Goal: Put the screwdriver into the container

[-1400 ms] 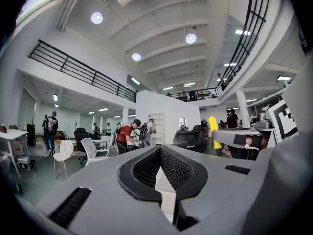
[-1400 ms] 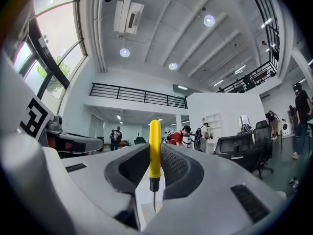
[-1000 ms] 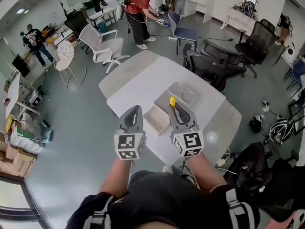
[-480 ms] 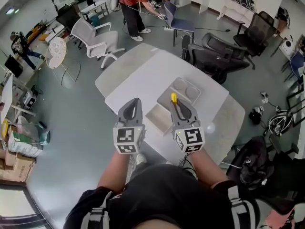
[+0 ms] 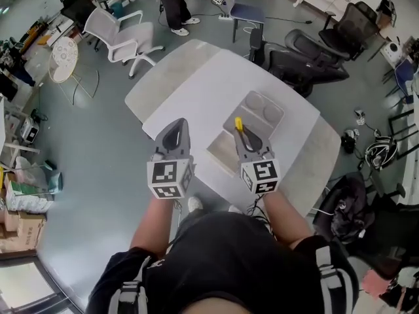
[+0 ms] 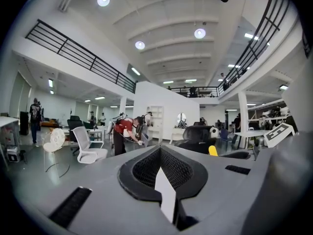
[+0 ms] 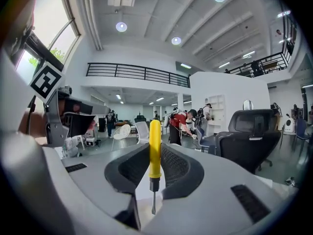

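In the right gripper view, a screwdriver with a yellow handle [image 7: 155, 141] sits between the jaws, its metal shaft [image 7: 153, 202] pointing back at the camera. My right gripper [image 7: 155, 155] is shut on it. In the head view the right gripper [image 5: 243, 133] hovers over the table's near side. The yellow handle [image 5: 239, 123] sticks out toward the near edge of a grey compartment tray [image 5: 264, 124]. My left gripper [image 5: 176, 124] is level beside it to the left, shut and empty [image 6: 160, 152].
A shallow pale wooden box [image 5: 221, 150] lies on the white table [image 5: 190, 90] between the grippers, just before the tray. Black office chairs [image 5: 308, 51] stand beyond the table's far right, a white chair [image 5: 121, 31] at far left. A person stands far back.
The head view has tilted, so the table sits higher in the frame. Both grippers keep side by side, and the right one still holds the screwdriver pointing at the tray.
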